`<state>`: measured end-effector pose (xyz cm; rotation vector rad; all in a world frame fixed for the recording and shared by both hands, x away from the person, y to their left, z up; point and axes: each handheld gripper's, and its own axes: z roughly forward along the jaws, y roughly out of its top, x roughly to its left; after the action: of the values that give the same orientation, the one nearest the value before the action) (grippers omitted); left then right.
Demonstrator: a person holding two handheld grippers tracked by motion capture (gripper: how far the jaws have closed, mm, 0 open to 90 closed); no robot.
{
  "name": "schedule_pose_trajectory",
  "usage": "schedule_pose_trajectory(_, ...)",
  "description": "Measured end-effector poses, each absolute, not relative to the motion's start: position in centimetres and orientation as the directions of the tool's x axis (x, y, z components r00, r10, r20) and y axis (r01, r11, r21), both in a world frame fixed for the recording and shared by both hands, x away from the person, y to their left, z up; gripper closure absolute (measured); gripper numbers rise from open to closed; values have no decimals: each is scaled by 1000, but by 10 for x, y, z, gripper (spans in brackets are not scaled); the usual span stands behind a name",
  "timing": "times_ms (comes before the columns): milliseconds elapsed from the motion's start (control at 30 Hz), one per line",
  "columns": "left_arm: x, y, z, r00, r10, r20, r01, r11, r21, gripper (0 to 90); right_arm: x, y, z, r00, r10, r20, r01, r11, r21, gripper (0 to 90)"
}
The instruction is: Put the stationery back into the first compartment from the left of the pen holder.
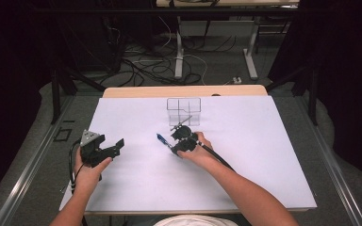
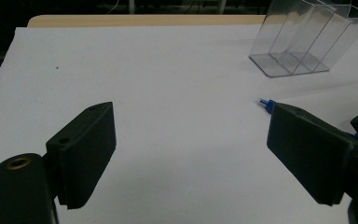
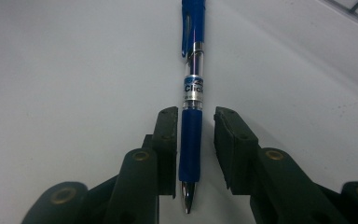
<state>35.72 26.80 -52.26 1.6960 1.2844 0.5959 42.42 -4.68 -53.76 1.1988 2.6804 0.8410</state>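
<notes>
A blue click pen point(image 3: 193, 88) lies on the white table sheet point(image 1: 245, 155), its rubber grip between the jaws of my right gripper point(image 3: 196, 116). The left jaw touches the grip; a narrow gap separates the right jaw from it. In the high view the right gripper point(image 1: 169, 142) sits near the table's middle, with the pen's blue end point(image 1: 161, 138) sticking out to the left. A clear plastic divided holder point(image 1: 184, 110) stands just behind it. My left gripper point(image 1: 114, 145) rests at the left with its jaws wide apart and nothing between them point(image 2: 191, 154).
The left gripper view has the clear holder point(image 2: 307, 37) at upper right and the pen's end point(image 2: 264, 103) beside the right jaw. A wooden table edge point(image 1: 184, 91) runs behind the sheet. Cables and table legs lie on the floor beyond.
</notes>
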Motion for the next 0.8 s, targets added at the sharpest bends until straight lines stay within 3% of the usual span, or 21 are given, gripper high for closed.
schedule_pose_trajectory(300, 357, 268, -523, 346, 929, -135, 495, -58, 867, 154, 424, -43, -545, -689, 711, 143, 655, 526, 543, 792)
schedule_pose_trajectory(800, 357, 268, -523, 346, 928, -136, 496, -58, 866, 154, 426, -46, -542, -696, 705, 138, 659, 549, 514, 802)
